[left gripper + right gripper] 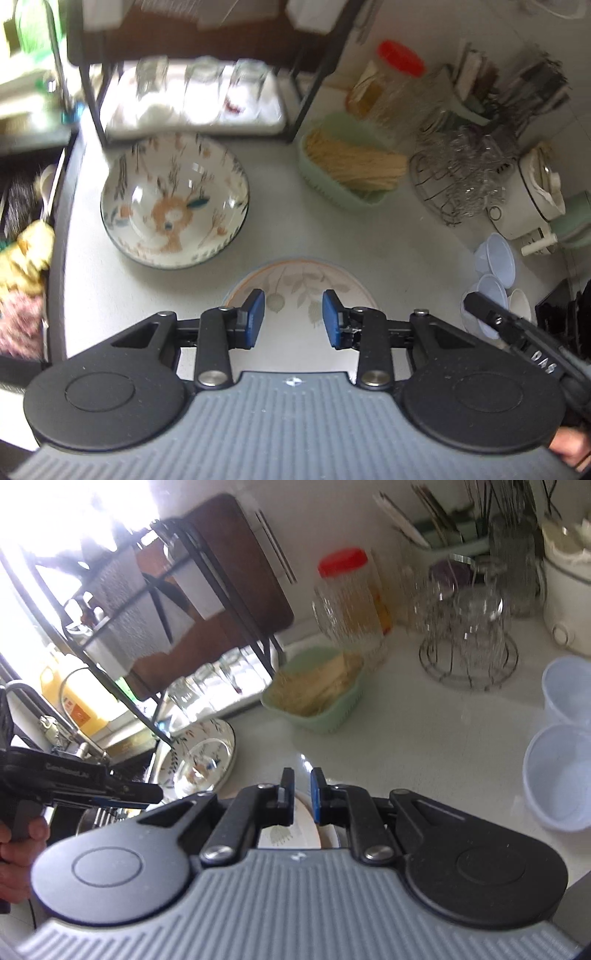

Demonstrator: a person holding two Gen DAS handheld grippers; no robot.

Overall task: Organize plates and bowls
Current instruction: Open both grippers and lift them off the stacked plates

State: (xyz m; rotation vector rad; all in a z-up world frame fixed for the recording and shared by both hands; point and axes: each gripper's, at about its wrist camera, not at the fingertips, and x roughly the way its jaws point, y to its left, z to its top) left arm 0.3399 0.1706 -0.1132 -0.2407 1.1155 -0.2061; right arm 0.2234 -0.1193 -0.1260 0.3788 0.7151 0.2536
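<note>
A cream plate (301,284) with grey leaves lies on the pale counter near its front edge. My left gripper (293,299) hovers over it, open, with nothing between its blue pads. Behind and to the left stands a deep bowl (173,199) with a deer pattern. My right gripper (303,775) is shut, its pads almost together. The same plate (284,834) shows just beneath its fingers. In the left wrist view the right gripper (469,299) comes in from the right, apart from the plate. The bowl (203,753) and the left gripper (159,794) are at the left of the right wrist view.
A black dish rack (306,92) with upturned glasses stands at the back. Right of it are a green basket (343,173), a red-lidded jar (388,81) and a wire stand of glasses (461,177). Small pale bowls (495,258) sit at the right. The sink edge (62,206) runs along the left.
</note>
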